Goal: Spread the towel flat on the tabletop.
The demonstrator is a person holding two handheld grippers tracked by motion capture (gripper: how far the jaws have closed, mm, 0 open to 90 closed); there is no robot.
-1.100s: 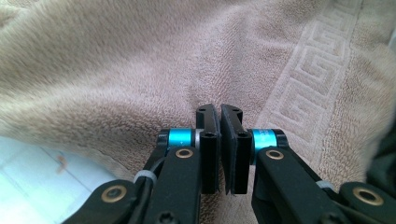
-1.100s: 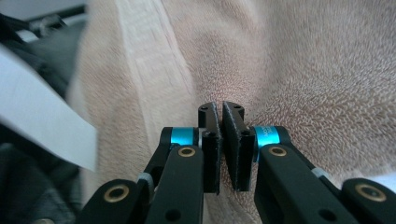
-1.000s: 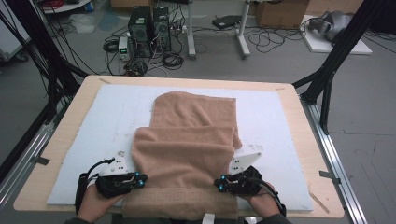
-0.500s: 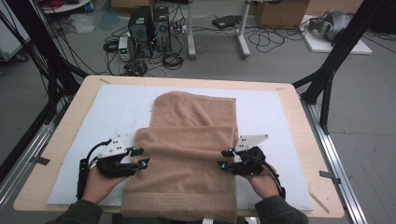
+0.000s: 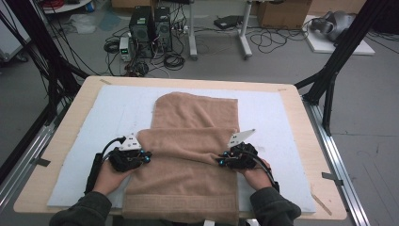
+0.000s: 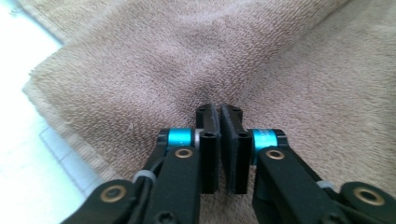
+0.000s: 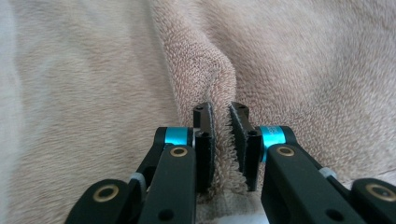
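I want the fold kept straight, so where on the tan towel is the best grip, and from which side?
Pinch the towel at the two ends of its folded ridge, coming in level from either side, as the left gripper and right gripper do: there the doubled cloth stands up between the pads.

We have open white mat (image 5: 94, 155) on the desk (image 5: 56, 127) to the left of the towel (image 5: 188, 183) and more of it to the right (image 5: 277, 141), with nothing standing on either strip. Beyond the towel's far edge a bare band runs across. The towel's raised fold (image 5: 188, 141) lies across the middle between our two hands.
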